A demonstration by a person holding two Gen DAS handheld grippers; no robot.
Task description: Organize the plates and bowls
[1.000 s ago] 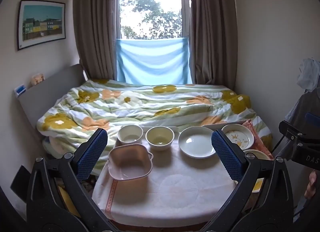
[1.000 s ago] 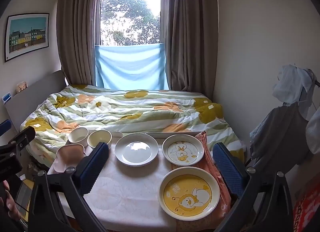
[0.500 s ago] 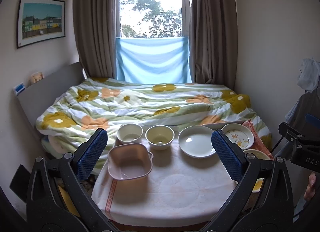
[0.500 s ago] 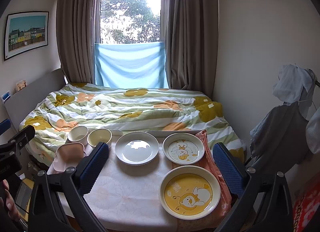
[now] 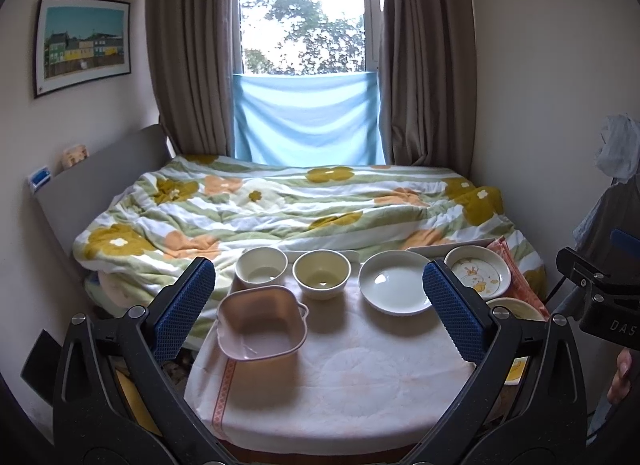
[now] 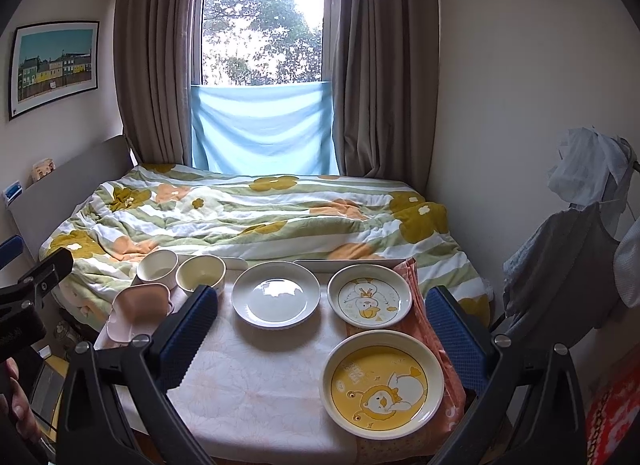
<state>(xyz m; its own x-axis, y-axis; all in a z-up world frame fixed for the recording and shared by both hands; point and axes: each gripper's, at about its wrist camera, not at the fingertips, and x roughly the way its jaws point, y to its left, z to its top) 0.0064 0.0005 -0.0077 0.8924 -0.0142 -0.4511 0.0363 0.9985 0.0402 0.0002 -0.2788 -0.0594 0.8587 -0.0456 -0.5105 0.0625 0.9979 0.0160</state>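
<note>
On a small cloth-covered table (image 5: 352, 385) stand a pink square bowl (image 5: 262, 323), a white round bowl (image 5: 261, 267), a cream round bowl (image 5: 322, 273), a plain white plate (image 5: 394, 288), a small duck plate (image 6: 369, 301) and a large yellow duck plate (image 6: 383, 383). My left gripper (image 5: 320, 305) is open and empty, held above the near part of the table. My right gripper (image 6: 320, 325) is open and empty, above the table's right half.
A bed with a flowered quilt (image 5: 288, 209) lies right behind the table. A window with brown curtains (image 5: 188, 57) is at the back. A pink cloth (image 6: 416, 289) lies under the duck plates. Clothes hang on a rack (image 6: 580, 249) at the right.
Both grippers have drifted slightly; the views shift a little. Nothing on the table has moved.
</note>
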